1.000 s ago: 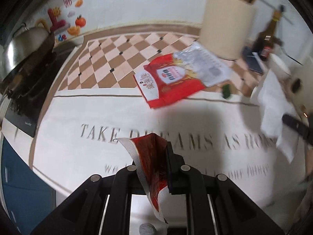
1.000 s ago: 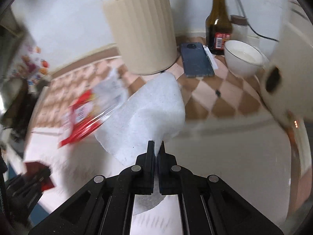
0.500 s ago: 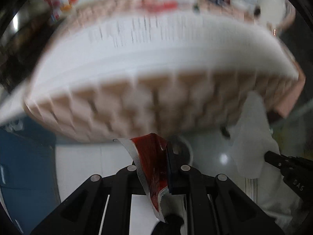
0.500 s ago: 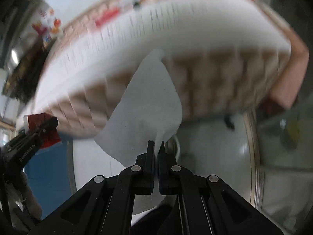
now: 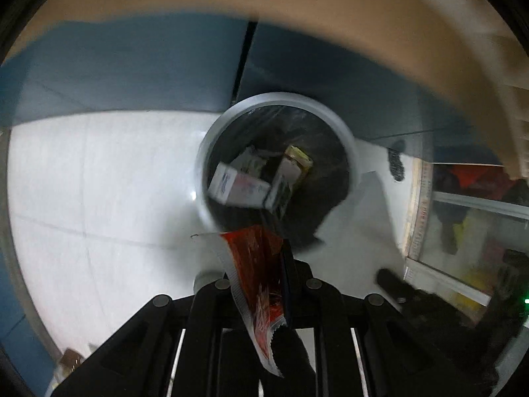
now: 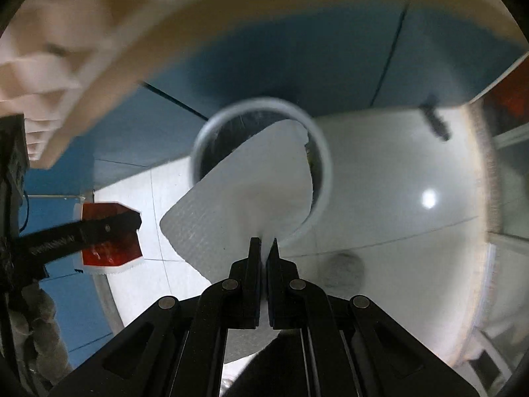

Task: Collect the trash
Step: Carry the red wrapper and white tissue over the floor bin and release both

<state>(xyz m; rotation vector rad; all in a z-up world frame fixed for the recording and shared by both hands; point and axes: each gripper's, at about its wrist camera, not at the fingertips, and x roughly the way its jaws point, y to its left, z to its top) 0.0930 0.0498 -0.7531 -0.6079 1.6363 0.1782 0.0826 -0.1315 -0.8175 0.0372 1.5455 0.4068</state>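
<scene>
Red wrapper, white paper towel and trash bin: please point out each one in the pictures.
red wrapper [image 5: 256, 258]: left wrist view, on its red face above the jaws.
white paper towel [image 6: 251, 192]: right wrist view, middle of the sheet.
trash bin [image 5: 200, 165]: left wrist view, on the left side of its grey rim.

Glossy white floor tiles [image 5: 99, 178] meet blue cabinet doors [image 5: 148, 66].

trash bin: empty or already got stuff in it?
Not empty. The trash bin already holds several cartons on its black liner.
</scene>
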